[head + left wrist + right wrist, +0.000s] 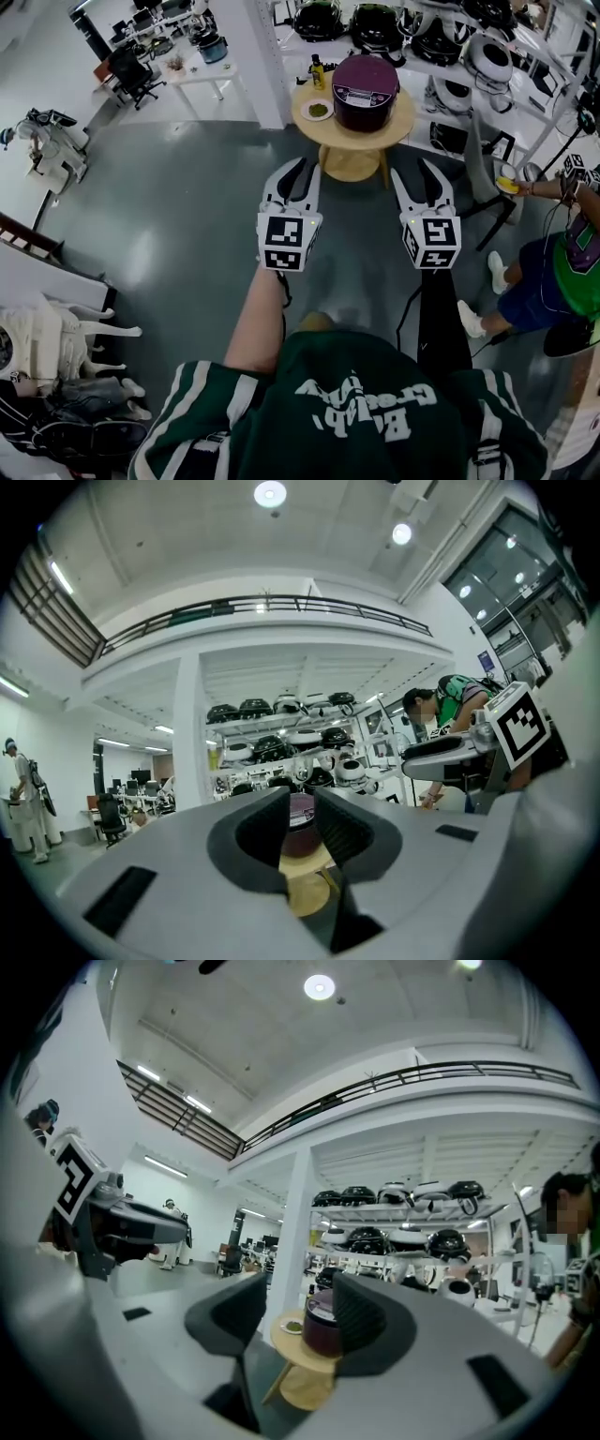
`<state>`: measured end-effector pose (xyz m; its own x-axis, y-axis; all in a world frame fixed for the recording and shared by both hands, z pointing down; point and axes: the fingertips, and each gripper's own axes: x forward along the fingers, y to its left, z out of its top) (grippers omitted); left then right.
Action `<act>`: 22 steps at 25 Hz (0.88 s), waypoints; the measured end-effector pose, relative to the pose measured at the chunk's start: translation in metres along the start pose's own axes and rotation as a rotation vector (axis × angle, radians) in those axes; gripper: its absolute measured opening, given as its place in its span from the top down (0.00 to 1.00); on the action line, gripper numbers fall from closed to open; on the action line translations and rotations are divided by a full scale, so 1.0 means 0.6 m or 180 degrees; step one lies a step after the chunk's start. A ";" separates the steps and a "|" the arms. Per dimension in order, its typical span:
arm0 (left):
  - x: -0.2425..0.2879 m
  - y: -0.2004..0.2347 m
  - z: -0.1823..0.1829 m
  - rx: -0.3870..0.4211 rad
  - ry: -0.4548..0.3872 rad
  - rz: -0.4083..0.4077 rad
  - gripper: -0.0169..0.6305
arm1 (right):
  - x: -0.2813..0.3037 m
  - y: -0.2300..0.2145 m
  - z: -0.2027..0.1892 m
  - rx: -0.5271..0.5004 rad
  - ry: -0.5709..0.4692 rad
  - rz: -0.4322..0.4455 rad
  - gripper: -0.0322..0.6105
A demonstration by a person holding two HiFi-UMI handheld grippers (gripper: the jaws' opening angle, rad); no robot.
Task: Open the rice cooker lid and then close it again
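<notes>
The dark purple rice cooker (366, 91) stands with its lid down on a round wooden table (323, 129), well ahead of both grippers. My left gripper (306, 172) is held level, its jaws a narrow gap apart with nothing between them. My right gripper (413, 174) is beside it, open wide and empty. In the left gripper view the cooker (300, 816) and table (309, 892) show through the slit of that gripper (302, 825). The right gripper view has the cooker (321, 1327) on the table (302, 1352) between the spread jaws of the right gripper (298, 1321).
A small plate of something green (317, 110) and a yellow bottle (317, 69) share the table. Shelves of helmet-like units (441, 42) stand behind it, a chair (476, 164) to its right. A person in green (567, 267) sits at far right. Grey floor lies between me and the table.
</notes>
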<state>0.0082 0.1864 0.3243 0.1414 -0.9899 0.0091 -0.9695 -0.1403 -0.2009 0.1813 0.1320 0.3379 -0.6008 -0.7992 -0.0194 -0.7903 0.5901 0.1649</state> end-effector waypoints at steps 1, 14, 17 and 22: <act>0.009 0.002 -0.001 0.0002 -0.0001 -0.0032 0.85 | 0.010 -0.003 -0.001 0.0005 0.0001 -0.0002 0.59; 0.252 0.084 -0.038 -0.0019 -0.0088 -0.0406 0.72 | 0.240 -0.077 -0.047 -0.0037 0.0114 -0.0115 0.59; 0.327 0.115 -0.045 -0.0014 -0.0104 -0.0524 0.70 | 0.313 -0.099 -0.058 -0.0071 0.0215 -0.0148 0.59; 0.447 0.181 -0.049 -0.0033 -0.0146 -0.0712 0.68 | 0.437 -0.126 -0.058 -0.0097 0.0305 -0.0247 0.59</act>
<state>-0.0649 -0.0946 0.3335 0.3617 -0.9323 0.0078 -0.9150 -0.3566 -0.1888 0.0880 -0.1263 0.3549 -0.5225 -0.8505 0.0607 -0.8291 0.5233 0.1966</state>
